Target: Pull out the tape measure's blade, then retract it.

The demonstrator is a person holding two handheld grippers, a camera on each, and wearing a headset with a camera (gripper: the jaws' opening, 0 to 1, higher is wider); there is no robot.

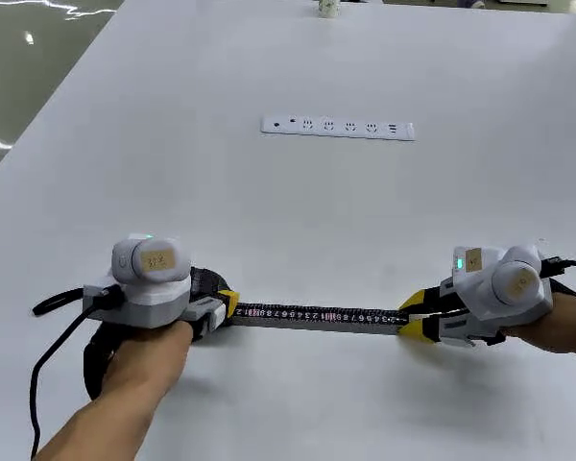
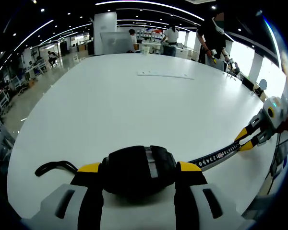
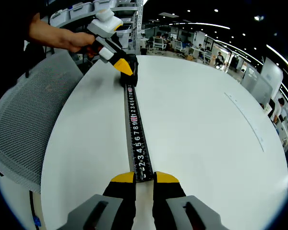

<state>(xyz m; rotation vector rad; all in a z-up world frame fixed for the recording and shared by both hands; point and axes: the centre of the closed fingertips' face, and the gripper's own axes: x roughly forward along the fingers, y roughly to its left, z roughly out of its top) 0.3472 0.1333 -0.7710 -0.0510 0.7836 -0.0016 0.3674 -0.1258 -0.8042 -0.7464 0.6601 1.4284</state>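
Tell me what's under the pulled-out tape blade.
Bare white table lies under the blade, stretched from the case in the left gripper to the right gripper. Its underside and any contact with the table are hidden.

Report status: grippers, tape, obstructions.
Left gripper shut on tape measure case. Right gripper shut on blade tip, blade stretched between them. Power strip well beyond, not in the way.
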